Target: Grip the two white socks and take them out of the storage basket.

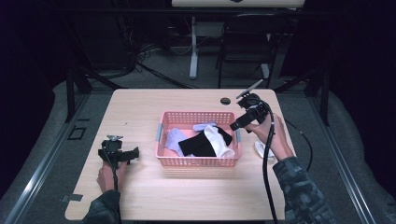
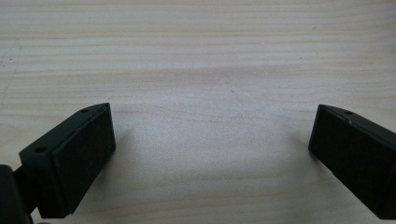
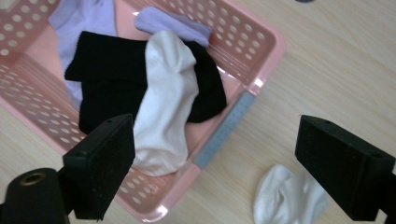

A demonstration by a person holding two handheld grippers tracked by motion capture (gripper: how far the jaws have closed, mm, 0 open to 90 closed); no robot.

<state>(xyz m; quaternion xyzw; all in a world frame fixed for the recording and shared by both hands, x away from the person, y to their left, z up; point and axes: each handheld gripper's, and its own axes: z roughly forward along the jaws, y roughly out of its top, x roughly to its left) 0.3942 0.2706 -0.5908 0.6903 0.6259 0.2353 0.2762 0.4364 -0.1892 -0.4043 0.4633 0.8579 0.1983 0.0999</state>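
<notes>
A pink perforated basket (image 1: 196, 162) sits mid-table holding a white sock (image 1: 218, 140), a black sock (image 1: 198, 145) and lavender socks (image 1: 173, 139). Another white sock (image 1: 260, 149) lies on the table right of the basket. My right gripper (image 1: 235, 125) hovers open above the basket's right end. From its own view, the right gripper (image 3: 217, 133) looks down on the basket rim (image 3: 268, 42), the white sock (image 3: 163, 102) draped over the black sock (image 3: 107, 70), and the loose white sock (image 3: 285, 196). My left gripper (image 1: 136, 153) rests open on the table left of the basket, and the left gripper (image 2: 212, 126) holds nothing.
The light wooden table (image 1: 140, 196) has bare room in front of and left of the basket. A small dark round disc (image 1: 225, 100) lies near the far edge. A chair (image 1: 245, 42) and a desk leg (image 1: 193, 51) stand beyond the table.
</notes>
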